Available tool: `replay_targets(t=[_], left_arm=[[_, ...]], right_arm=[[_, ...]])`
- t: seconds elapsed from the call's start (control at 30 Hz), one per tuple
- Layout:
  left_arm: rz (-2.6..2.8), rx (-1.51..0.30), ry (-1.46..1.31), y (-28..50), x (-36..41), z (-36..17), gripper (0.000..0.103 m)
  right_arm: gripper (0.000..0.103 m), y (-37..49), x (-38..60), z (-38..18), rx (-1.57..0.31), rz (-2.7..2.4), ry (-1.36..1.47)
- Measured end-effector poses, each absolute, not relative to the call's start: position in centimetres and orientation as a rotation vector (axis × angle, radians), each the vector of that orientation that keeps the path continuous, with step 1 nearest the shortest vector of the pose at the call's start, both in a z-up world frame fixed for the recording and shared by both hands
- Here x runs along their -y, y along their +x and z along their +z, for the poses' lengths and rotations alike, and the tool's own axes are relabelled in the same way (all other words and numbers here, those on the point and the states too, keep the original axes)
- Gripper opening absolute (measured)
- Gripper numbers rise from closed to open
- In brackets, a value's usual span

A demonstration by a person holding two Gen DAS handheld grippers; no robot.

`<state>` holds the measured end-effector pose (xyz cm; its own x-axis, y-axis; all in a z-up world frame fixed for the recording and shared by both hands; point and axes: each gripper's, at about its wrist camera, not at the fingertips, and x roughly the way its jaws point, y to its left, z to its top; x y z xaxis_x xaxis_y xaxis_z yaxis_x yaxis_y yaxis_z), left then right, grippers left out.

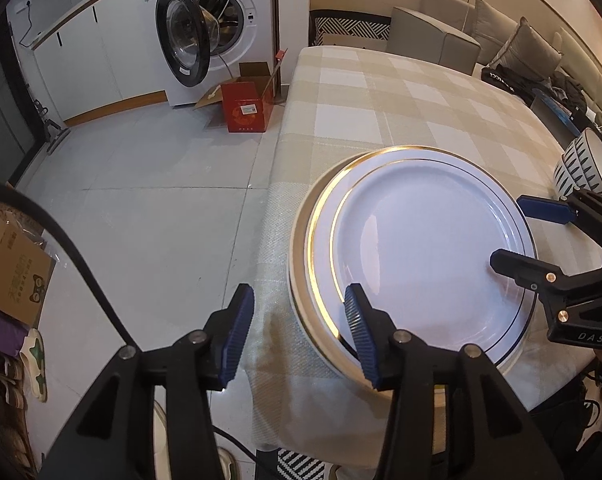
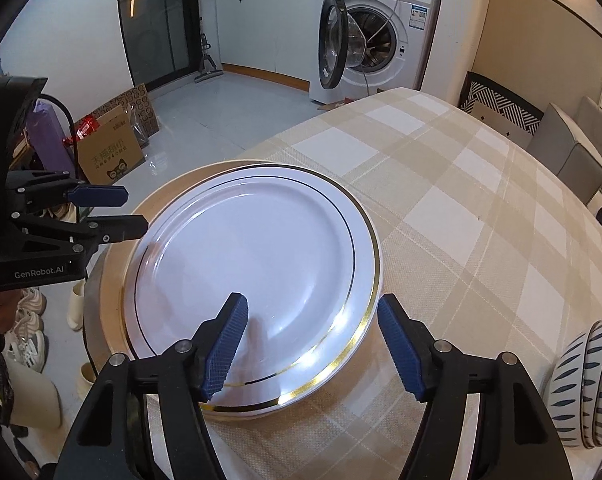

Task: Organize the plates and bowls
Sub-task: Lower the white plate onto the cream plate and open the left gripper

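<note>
A stack of white plates (image 1: 421, 248) (image 2: 253, 264) sits at the corner of the checked table (image 1: 381, 100) (image 2: 461, 200). The top plate has a thin dark line, the one under it a gold rim. My left gripper (image 1: 301, 336) (image 2: 97, 208) is open, with the stack's left edge between its blue pads and no pad pressing on it. My right gripper (image 2: 313, 348) (image 1: 519, 234) is open too and straddles the near rim of the plates on the other side. Stacked bowls with a blue leaf pattern (image 1: 585, 172) (image 2: 589, 380) stand to the right of the plates.
The stack lies close to the table's corner, with tiled floor below. A washing machine (image 1: 217, 28) (image 2: 373, 36) stands with its door open, a red box (image 1: 245, 108) in front of it. Cardboard boxes (image 2: 109, 148) and shoes lie on the floor. A grey sofa (image 1: 441, 36) is behind the table.
</note>
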<state>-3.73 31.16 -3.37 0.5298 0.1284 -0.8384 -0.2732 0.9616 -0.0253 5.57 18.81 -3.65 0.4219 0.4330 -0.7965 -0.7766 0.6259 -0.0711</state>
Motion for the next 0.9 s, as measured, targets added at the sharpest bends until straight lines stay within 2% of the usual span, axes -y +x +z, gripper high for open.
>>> replay_targets(t=[0.1, 0.23, 0.4, 0.77, 0.9], left_arm=[[0.244, -0.987, -0.166, -3.8, -31.4, -3.6, 0.048], [0.237, -0.989, -0.175, -3.9, -31.4, -3.8, 0.049], [0.224, -0.982, -0.186, -3.8, -31.5, -3.9, 0.056], [0.165, -0.992, -0.253, -2.9, -31.2, -5.3, 0.058], [0.138, -0.988, -0.269, -2.6, -30.9, -5.3, 0.058]], right_arm=[[0.079, 5.3, -19.4, -4.3, -0.824, 0.792, -0.513], [0.082, 5.5, -19.5, -4.7, -0.836, 0.817, -0.513], [0.087, 6.5, -17.7, -4.2, -0.868, 0.868, -0.378], [0.087, 9.3, -16.1, -6.1, -0.984, 0.894, -0.161], [0.078, 9.0, -16.9, -6.6, -0.992, 0.917, -0.175]])
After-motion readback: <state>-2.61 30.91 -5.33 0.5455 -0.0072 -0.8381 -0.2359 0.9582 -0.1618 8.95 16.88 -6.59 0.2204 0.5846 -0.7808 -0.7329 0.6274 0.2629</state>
